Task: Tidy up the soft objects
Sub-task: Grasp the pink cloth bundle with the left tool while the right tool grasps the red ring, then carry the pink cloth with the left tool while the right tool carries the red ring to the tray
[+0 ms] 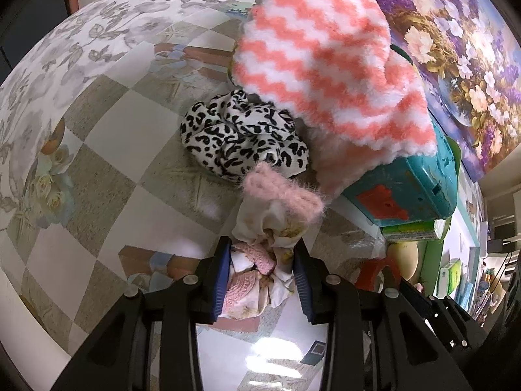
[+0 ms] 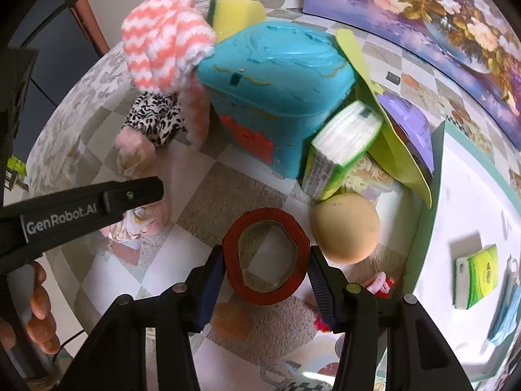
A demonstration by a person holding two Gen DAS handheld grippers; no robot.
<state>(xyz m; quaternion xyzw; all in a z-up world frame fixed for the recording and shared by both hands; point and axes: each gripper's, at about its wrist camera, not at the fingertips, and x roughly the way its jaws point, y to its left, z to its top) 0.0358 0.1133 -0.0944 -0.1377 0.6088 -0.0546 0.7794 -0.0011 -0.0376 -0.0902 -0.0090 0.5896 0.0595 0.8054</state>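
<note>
Left wrist view, read left to right: the checkered tablecloth point(image 1: 107, 150) is bare at the left. Near the centre lies a crumpled leopard-print cloth point(image 1: 241, 137). Just below it, the left gripper point(image 1: 263, 257) has its blue pads point(image 1: 221, 280) pinching a bunched cream and pink fabric point(image 1: 260, 260), whose fluffy pink edge point(image 1: 283, 192) rises toward the leopard cloth. A coral-and-white zigzag towel point(image 1: 329, 65) is draped over the teal box point(image 1: 410, 192) to the right. A floral painting point(image 1: 462, 49) fills the far right.

Right wrist view, same order: a hand point(image 2: 39, 306) holds the other gripper's black body point(image 2: 81, 208) at the left edge, with the zigzag towel point(image 2: 162, 39) and leopard cloth point(image 2: 153, 117) above it. At centre the right gripper point(image 2: 265, 270) has a red ring of tape point(image 2: 265, 262) between its jaws, both pads against the ring's outer rim. A tan ball point(image 2: 346, 228) sits just right of the ring, touching or nearly so. A green tissue pack point(image 2: 342, 150) leans on the teal box point(image 2: 273, 97). A white tray point(image 2: 472, 202) occupies the right side.
</note>
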